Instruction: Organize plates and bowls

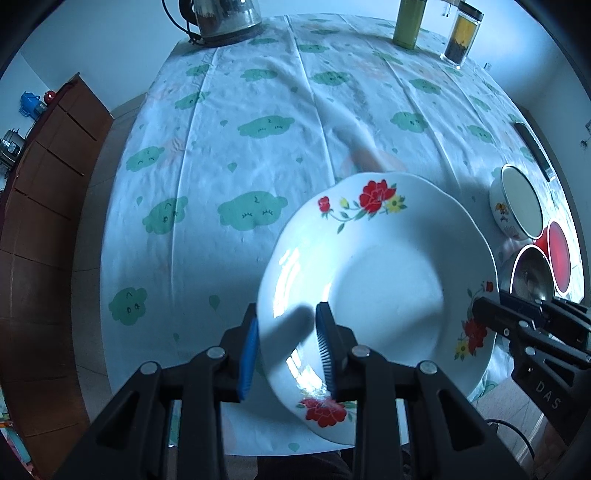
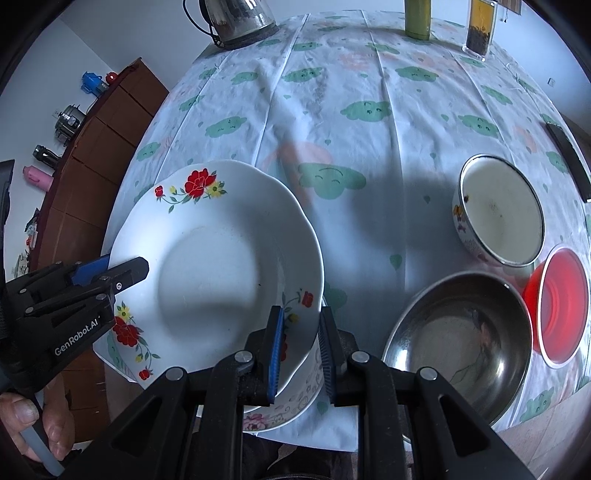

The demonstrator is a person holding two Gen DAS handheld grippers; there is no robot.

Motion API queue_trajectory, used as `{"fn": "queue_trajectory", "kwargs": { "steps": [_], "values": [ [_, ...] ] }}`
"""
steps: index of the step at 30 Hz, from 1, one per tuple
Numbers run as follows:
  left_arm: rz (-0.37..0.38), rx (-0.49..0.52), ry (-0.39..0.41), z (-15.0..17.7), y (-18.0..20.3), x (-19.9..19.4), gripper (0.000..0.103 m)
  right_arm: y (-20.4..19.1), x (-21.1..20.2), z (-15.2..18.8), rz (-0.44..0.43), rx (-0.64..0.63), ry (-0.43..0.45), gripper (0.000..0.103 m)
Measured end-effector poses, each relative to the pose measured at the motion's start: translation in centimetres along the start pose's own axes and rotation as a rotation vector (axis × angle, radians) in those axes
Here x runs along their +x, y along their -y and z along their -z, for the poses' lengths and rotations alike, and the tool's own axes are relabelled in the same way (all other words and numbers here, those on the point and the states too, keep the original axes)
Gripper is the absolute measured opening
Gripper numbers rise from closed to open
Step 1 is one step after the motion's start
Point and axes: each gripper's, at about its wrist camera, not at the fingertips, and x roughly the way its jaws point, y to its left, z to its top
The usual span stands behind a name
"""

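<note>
A kettle (image 1: 221, 16) and two jars (image 1: 461, 35) stand on the tablecloth (image 1: 229, 147).

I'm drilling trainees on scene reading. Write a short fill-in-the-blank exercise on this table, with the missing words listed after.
1. Both grippers, left gripper and right gripper, clamp the rim of the ____-patterned white plate.
2. The steel bowl sits beside a translucent ____ bowl.
3. The electric kettle stands at the table's ____ edge.
4. The tablecloth is printed with green ____.

Missing words: flower; red; far; clouds
</note>
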Motion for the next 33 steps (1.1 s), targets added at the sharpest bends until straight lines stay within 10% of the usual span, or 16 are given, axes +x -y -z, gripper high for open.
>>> {"fn": "queue_trajectory", "kwargs": {
  "steps": [33],
  "values": [
    [0.006,0.033,-0.04,2.2,2.0,1.1,0.028,1.3,0.6,2.6,0.006,0.006,-0.019,0.021]
  ]
}}
